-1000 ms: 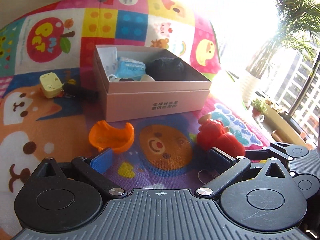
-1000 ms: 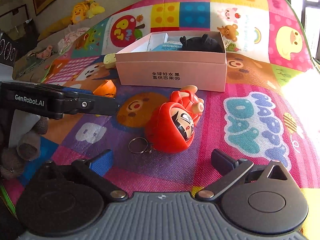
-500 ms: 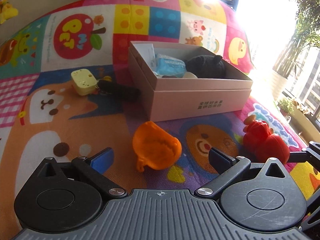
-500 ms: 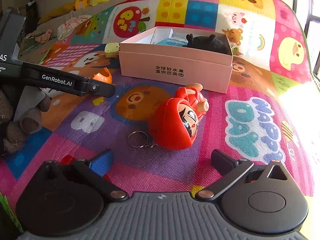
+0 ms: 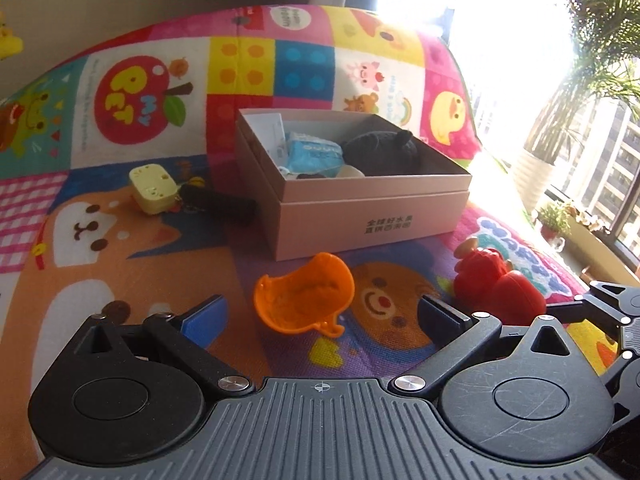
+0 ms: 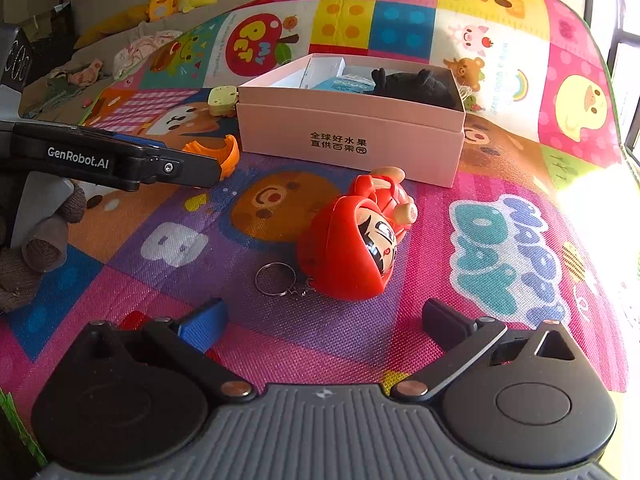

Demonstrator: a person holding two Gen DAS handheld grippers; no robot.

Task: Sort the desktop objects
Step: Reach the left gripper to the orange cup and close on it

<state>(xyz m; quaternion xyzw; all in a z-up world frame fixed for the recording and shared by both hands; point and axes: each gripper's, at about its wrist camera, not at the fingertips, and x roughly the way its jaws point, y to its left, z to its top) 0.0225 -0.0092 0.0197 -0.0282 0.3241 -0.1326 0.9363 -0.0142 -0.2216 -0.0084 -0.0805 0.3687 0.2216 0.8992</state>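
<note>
Play mat w/ cartoon squares covers the whole surface. Pink box sits mid-mat, lid off, holding a black plush & blue packet. Left gripper is spread wide, empty, orange cup lying between its fingers. Right gripper is likewise spread, empty; red doll keychain lies just ahead of it. Yellow cube rests left of the box.

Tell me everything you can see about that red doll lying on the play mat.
The red doll looks like glossy hard plastic: a rounded red hood around a painted face, with a smaller red body and a peach-coloured limb behind. It lies on its side on the colourful mat, in front of the pink box without touching it. A thin metal key ring on a short chain hangs from it. Nothing grips it.
</note>
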